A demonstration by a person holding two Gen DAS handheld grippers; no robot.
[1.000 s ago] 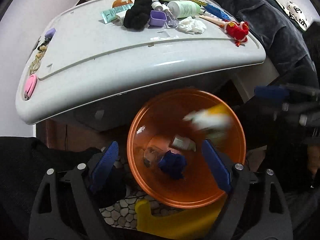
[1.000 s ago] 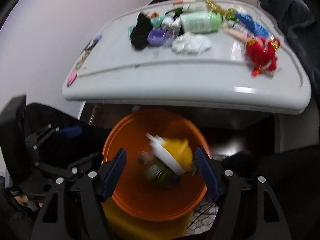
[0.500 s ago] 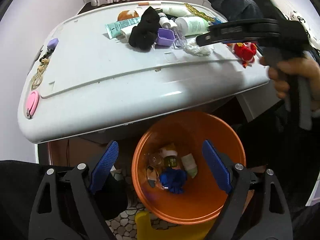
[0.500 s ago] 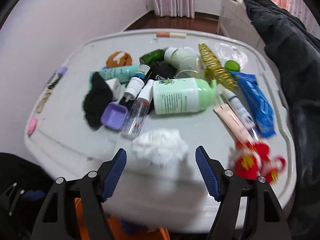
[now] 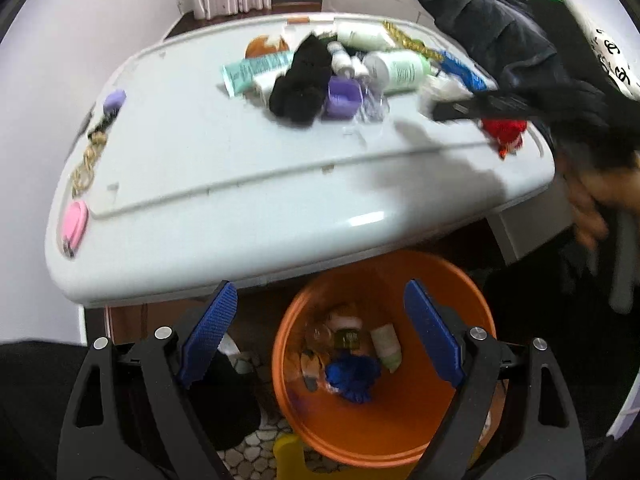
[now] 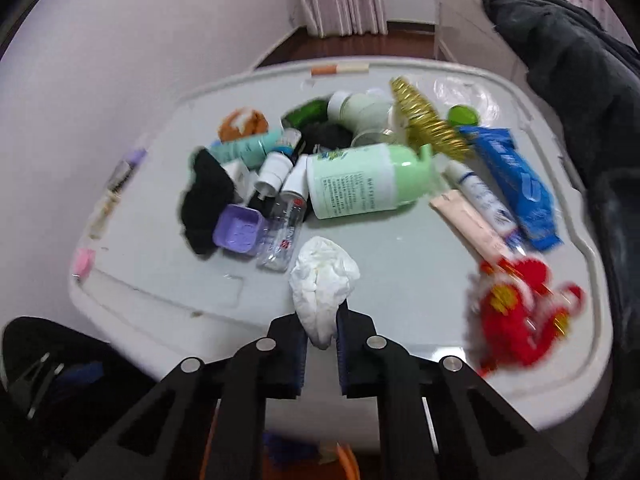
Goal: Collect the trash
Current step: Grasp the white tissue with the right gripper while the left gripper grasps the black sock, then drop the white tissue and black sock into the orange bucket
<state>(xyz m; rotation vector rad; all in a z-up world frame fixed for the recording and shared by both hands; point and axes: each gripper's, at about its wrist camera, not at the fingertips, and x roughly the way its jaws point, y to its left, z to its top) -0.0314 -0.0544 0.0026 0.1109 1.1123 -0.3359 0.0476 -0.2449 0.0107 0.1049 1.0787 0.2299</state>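
A crumpled white tissue [image 6: 324, 280] lies at the near middle of the grey table [image 6: 400, 280], and my right gripper [image 6: 322, 336] is shut on its near end. In the left wrist view that gripper [image 5: 440, 112] is a blurred dark bar reaching over the table's right side, held by a hand [image 5: 588, 208]. My left gripper [image 5: 318, 292] stands open over the orange bin [image 5: 472, 308] below the table's front edge, with nothing between its fingers. In the bin lie a blue wad [image 5: 352, 376], small bottles and other scraps.
The table is crowded: a green bottle [image 6: 360, 184], black cloth [image 6: 208, 200], purple box [image 6: 240, 232], clear bottle [image 6: 284, 236], blue packet [image 6: 516, 188], red toy [image 6: 524, 316], gold tinsel [image 6: 428, 120]. Dark clothing [image 6: 580, 80] hangs at the right. A yellow stool [image 5: 288, 456] sits under the bin.
The right gripper let a yellow-and-white item fall into the bin, moved up over the table and shut on the white tissue. The left gripper stayed open above the bin.
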